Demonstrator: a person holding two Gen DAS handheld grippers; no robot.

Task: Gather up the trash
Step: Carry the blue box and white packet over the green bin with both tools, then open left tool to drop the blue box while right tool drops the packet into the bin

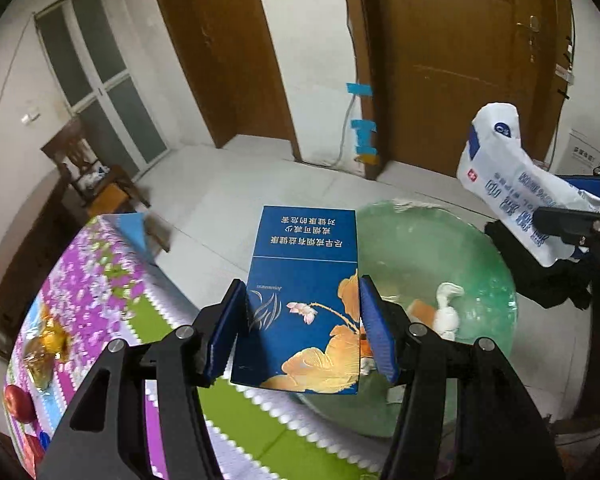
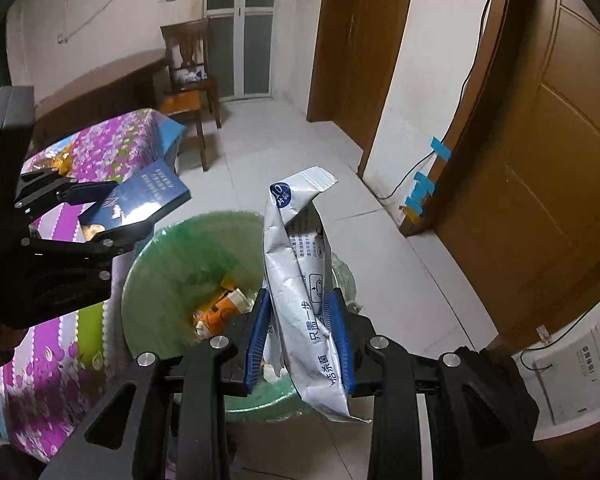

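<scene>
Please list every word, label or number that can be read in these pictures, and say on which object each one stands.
"尽早戒烟有益健康 戒烟可减少对健康的危害": blue box in the left gripper, seen upside down.
"只需一步" and "杀菌": white packet in the right gripper.
"10": round blue mark near the packet's top.
Box's small script logo, packet's fine print, white paper by the door: too small or blurred to read.
</scene>
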